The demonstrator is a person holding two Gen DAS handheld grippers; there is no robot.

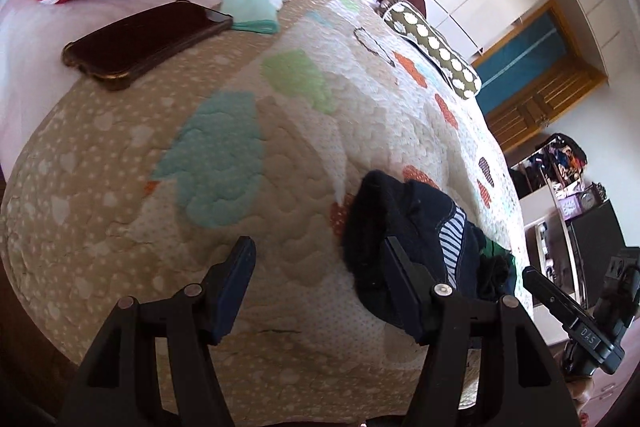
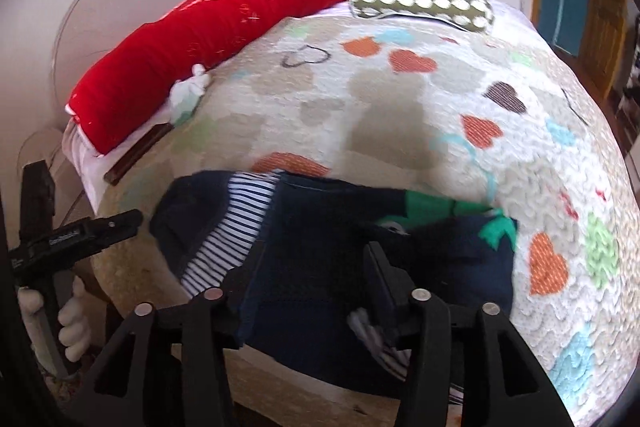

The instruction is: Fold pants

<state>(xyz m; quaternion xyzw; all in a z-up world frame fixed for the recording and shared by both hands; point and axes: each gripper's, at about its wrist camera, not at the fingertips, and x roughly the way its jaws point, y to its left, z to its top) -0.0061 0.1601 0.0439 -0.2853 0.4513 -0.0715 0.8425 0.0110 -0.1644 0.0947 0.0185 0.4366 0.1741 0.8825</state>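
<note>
A bed's heart-patterned quilt (image 1: 280,155) carries small dark navy pants (image 2: 320,247), bunched near the front edge, with a striped lining and green patches showing. The left tool (image 1: 316,267) hangs wide apart over bare quilt, its right finger just beside the pants' dark edge. The right tool (image 2: 312,267) is also spread wide, low over the navy cloth; this view is blurred, so contact is unclear. A dark phone (image 1: 144,43), red bolster (image 2: 200,59) and dotted pouch (image 2: 420,5) lie farther back.
</note>
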